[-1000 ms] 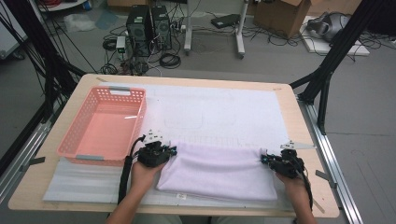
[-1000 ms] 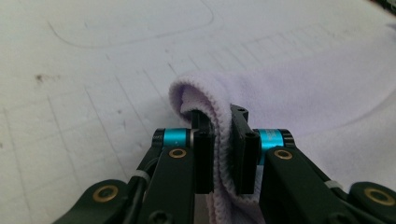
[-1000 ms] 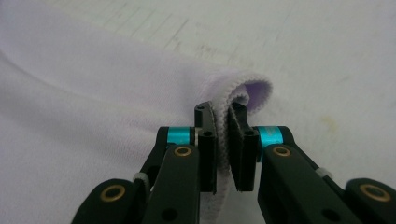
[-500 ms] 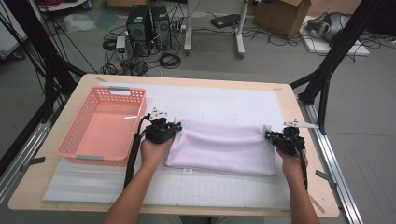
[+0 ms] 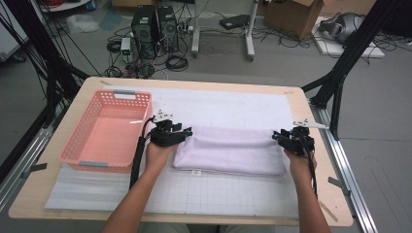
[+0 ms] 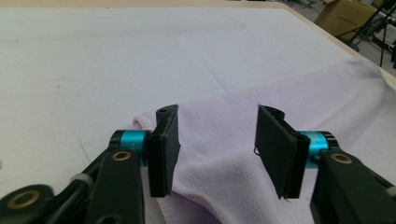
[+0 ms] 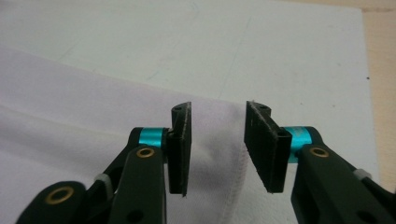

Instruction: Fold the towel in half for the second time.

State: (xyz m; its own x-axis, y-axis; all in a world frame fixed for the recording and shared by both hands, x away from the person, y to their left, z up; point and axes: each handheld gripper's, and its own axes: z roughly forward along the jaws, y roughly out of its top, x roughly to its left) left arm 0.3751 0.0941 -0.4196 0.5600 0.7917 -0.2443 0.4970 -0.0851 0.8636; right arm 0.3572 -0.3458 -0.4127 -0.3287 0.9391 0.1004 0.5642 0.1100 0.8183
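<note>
Though just opening, both claws (image 5: 187,131) (image 5: 275,136) apart over towel (image 5: 228,150)

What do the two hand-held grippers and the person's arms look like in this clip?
Both the left hand-held gripper and the right hand-held gripper are black, with flat ribbed rectangular pads, a turquoise ring behind each pad, and brass-coloured pivot rivets on the arms. From above, each carries a pale three-cornered plate on top, and a black cable trails back along the left forearm. The forearms are bare; no sleeves are visible.

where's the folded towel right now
In the high view the folded towel lies on the white mat mid-table, between the left gripper and right gripper, right of the pink basket.
</note>
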